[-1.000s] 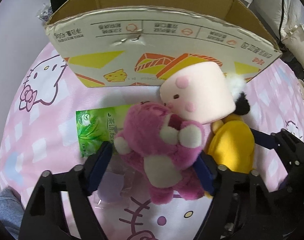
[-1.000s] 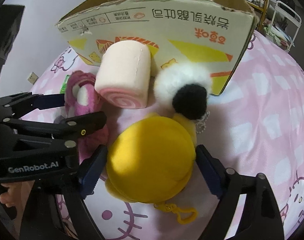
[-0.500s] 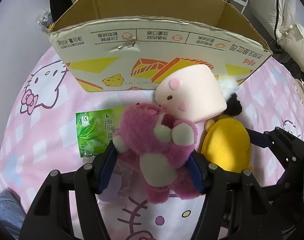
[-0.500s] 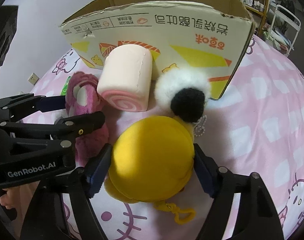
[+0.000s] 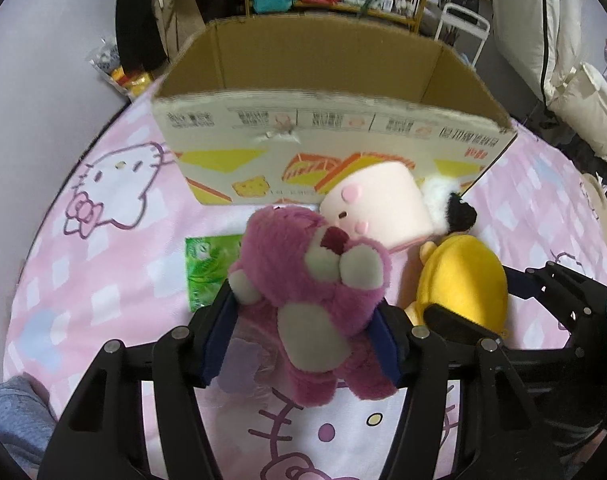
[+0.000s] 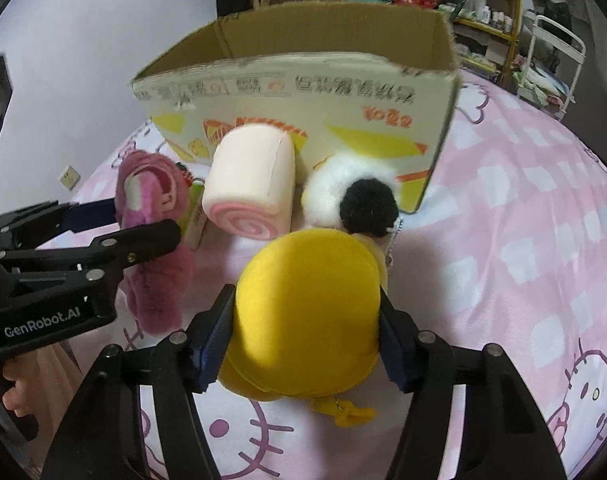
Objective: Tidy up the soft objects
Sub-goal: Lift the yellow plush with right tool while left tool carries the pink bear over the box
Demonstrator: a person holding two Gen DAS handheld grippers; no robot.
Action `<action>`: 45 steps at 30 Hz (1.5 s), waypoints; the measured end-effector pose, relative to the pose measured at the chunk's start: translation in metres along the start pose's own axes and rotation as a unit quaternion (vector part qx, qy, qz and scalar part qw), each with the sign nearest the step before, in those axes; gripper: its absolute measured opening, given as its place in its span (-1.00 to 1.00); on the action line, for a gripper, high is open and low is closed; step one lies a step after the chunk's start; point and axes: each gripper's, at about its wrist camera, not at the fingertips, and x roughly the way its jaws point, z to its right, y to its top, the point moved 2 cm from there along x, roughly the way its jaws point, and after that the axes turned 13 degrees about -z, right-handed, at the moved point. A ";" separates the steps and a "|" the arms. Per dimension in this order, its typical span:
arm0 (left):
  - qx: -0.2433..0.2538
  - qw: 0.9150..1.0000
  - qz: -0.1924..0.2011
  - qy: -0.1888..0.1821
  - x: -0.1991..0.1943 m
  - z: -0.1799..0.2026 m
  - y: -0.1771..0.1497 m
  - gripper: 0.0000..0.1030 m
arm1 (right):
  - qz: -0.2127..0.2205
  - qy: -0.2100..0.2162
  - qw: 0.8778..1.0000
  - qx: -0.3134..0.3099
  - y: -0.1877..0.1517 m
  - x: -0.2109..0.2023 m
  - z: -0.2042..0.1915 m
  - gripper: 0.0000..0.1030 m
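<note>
My left gripper (image 5: 303, 332) is shut on a pink plush bear (image 5: 315, 280) and holds it raised off the bed. The bear also shows in the right wrist view (image 6: 151, 200). My right gripper (image 6: 307, 340) is shut on a yellow plush toy (image 6: 307, 312), also raised; it shows in the left wrist view (image 5: 463, 276). A pale pink roll-cake plush (image 6: 251, 184) and a white and black fluffy toy (image 6: 355, 192) lie against the open cardboard box (image 5: 327, 132).
A green packet (image 5: 207, 268) lies on the pink Hello Kitty bedspread (image 5: 103, 240) under the bear. The box's open top faces up, behind the toys. A shelf and clothes stand behind the bed. A white rack (image 6: 555, 64) stands at the far right.
Both grippers have closed on their toys and lifted them. The views have risen, so the inside of the box now shows.
</note>
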 end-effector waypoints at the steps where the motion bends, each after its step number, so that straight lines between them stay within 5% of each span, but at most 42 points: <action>1: 0.000 1.000 0.008 0.003 -0.002 -0.002 0.000 0.17 | 0.007 0.003 1.000 0.002 -0.001 -0.005 0.002 0.32; 14: -0.021 0.990 0.132 0.035 -0.062 -0.018 -0.012 0.17 | 0.150 -0.005 0.989 0.007 -0.005 -0.080 0.005 0.32; 26: -0.026 0.957 0.281 0.064 -0.121 -0.024 -0.014 0.18 | 0.267 -0.028 0.963 -0.017 -0.002 -0.125 -0.012 0.32; 33: -0.020 0.940 0.330 0.080 -0.150 -0.023 -0.003 0.18 | 0.325 -0.040 0.944 -0.033 0.009 -0.151 -0.022 0.32; 45: -0.003 0.929 0.360 0.089 -0.170 -0.014 0.036 0.19 | 0.352 -0.041 0.934 -0.039 0.046 -0.164 -0.022 0.34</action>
